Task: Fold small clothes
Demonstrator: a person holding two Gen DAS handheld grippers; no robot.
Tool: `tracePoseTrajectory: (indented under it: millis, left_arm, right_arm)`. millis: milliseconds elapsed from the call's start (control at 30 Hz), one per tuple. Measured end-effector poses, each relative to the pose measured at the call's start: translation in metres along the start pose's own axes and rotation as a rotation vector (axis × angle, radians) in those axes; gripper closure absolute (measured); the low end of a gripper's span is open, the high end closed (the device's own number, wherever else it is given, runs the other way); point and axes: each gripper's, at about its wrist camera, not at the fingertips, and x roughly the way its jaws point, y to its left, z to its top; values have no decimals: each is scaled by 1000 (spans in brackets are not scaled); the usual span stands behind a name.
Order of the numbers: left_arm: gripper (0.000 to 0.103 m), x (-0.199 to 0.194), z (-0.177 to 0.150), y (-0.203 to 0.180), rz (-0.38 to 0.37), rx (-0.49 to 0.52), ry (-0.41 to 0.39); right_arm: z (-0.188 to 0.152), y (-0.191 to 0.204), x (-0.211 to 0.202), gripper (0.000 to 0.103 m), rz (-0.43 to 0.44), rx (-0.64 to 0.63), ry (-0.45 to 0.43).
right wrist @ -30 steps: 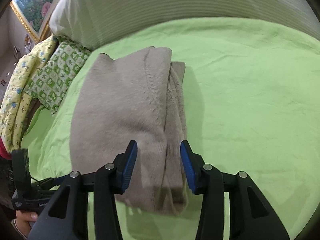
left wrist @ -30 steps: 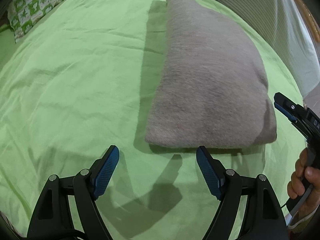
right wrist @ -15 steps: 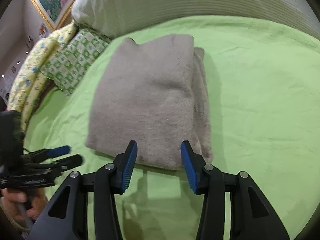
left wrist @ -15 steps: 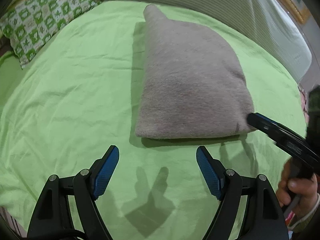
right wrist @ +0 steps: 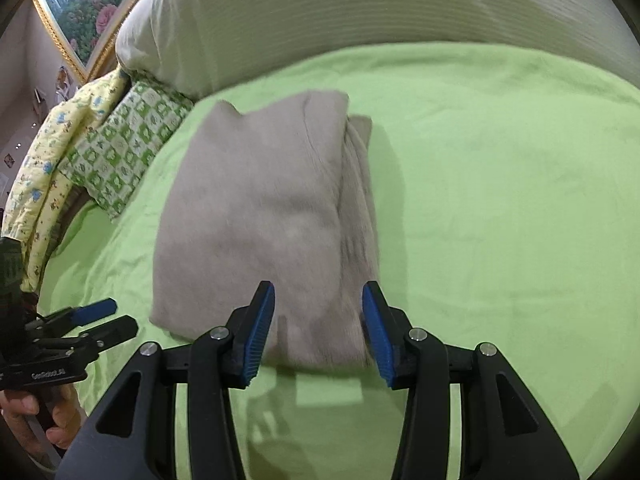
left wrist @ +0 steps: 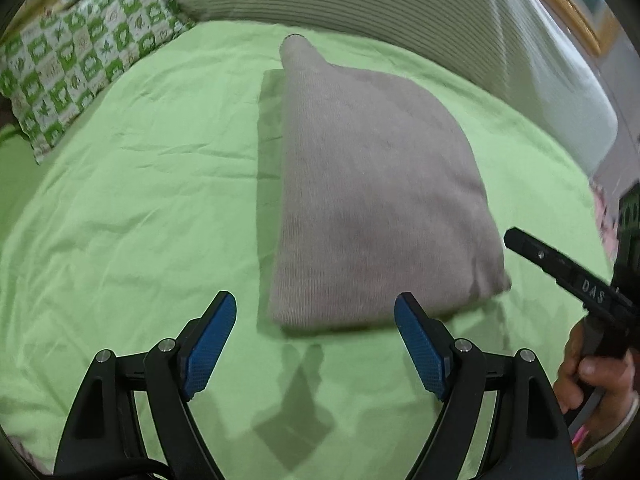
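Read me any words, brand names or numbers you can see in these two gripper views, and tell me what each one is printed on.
"DAS" stands in pale letters on the black body of the right gripper, seen from the left wrist.
A small white label runs along the black body of the left gripper, seen from the right wrist; too small and blurred to read.
No text shows on the folded grey sweater, the green bedsheet or the green patterned pillow.

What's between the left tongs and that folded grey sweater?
Only bare green sheet separates the left tongs from the grey sweater, per the left wrist view.
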Motion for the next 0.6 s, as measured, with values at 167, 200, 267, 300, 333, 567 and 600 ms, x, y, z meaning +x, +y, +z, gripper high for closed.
tracePoseTrajectory:
  millis: [167, 200, 267, 300, 333, 567, 600]
  left_arm:
    - [21, 16, 44, 16, -45, -109, -5]
    - [21, 21, 54, 19, -44, -122, -10]
    - [21, 29, 72, 21, -28, -136, -13]
    - [21, 32, 78, 22, -24, -141, -16]
    - [21, 35, 84, 22, -21, -144, -19]
    - [17, 70, 120, 36, 59, -173, -26]
    - [15, 76, 123, 37, 70, -171, -24]
  right_arm:
    - [28, 1, 12, 56, 13, 14, -15]
    - [34, 0, 16, 56, 9, 14, -12]
    - [44, -2, 25, 56, 8, 18, -8]
    - [47, -3, 27, 56, 11, 19, -8]
    - [50, -4, 31, 56, 11, 20, -8]
    - [69, -8, 63, 56, -26, -13, 30]
    - [71, -9, 68, 56, -29, -18, 40]
